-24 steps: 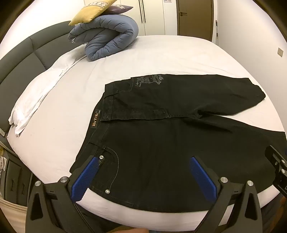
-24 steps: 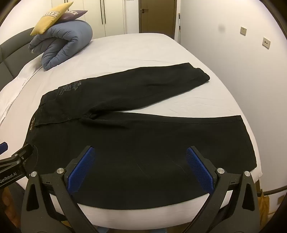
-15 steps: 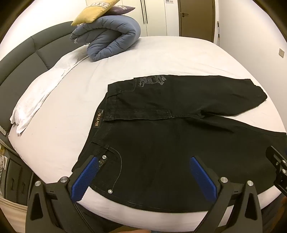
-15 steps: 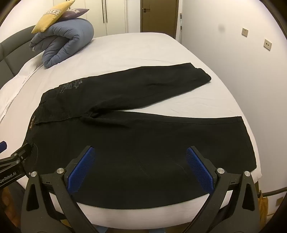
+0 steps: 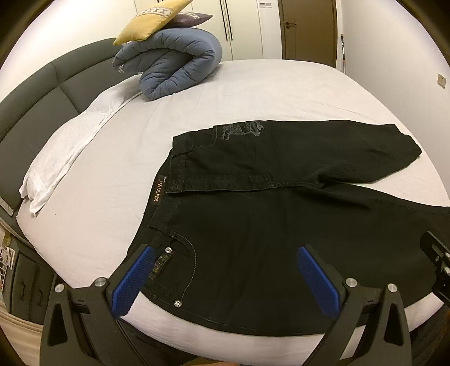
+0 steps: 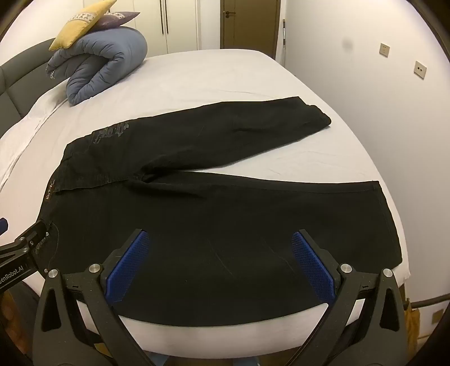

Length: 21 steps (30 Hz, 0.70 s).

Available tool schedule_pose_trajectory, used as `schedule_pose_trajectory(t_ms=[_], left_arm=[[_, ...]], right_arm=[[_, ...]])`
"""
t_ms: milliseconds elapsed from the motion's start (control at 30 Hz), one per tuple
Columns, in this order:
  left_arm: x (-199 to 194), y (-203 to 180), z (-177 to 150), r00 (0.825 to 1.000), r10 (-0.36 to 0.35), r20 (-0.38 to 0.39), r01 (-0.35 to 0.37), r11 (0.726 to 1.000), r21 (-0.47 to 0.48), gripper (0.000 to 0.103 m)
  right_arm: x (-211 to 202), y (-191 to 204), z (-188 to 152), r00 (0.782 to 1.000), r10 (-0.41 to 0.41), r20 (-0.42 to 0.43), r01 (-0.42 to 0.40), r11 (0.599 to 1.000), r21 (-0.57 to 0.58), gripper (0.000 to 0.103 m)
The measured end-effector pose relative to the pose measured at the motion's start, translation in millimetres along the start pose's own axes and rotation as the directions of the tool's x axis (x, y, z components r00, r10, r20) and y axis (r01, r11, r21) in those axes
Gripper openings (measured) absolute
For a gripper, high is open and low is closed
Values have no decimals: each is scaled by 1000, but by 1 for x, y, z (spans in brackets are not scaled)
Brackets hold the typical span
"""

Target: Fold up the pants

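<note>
Black pants (image 5: 281,225) lie flat on the white bed (image 5: 253,93), both legs spread apart in a V, waistband toward the dark headboard (image 5: 42,90) side. Near leg runs along the bed's front edge; far leg (image 6: 225,135) angles away from it toward the wall side, white sheet showing in the wedge between the two. Tan waistband label (image 5: 158,190) sits on the waistband edge, grey print (image 5: 242,131) on the far hip. Left gripper (image 5: 225,277) is spread wide, blue pads (image 5: 132,281) apart, nothing between them; it hangs over the pants' near hip, left pad just beside the front pocket (image 5: 174,270) with its rivets. Whether the pads touch the cloth: cannot tell. Right gripper (image 6: 220,264) is also spread wide and empty, blue pads (image 6: 312,264) over the near leg, between the pants' waist and the hem (image 6: 389,222) at the bed's right edge. Left gripper's body shows at the left border of the right wrist view, near the pants' pocket. Past the pants, toward the headboard: rolled blue duvet (image 5: 171,64) with a yellow cushion (image 5: 152,19) and a purple cushion (image 6: 118,18) on top, white pillow (image 5: 67,149) beside the headboard. Wardrobe doors (image 6: 180,25) and a brown door (image 6: 249,24) behind the bed, wall sockets (image 6: 420,69) on the wall to the pants' right.
</note>
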<state>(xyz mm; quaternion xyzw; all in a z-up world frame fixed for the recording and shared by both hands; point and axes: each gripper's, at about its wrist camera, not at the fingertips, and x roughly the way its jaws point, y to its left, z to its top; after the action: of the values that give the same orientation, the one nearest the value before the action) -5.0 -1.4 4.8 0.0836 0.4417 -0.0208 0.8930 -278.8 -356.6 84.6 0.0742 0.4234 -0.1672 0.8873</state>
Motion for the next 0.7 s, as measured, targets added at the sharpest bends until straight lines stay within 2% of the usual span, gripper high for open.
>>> schedule_pose_trajectory(t_ms=[700], left_arm=[[0, -1, -2, 1000, 7, 6, -8, 1000, 9, 103]], right_arm=[[0, 4, -6, 1000, -6, -5, 6, 1000, -4, 103]])
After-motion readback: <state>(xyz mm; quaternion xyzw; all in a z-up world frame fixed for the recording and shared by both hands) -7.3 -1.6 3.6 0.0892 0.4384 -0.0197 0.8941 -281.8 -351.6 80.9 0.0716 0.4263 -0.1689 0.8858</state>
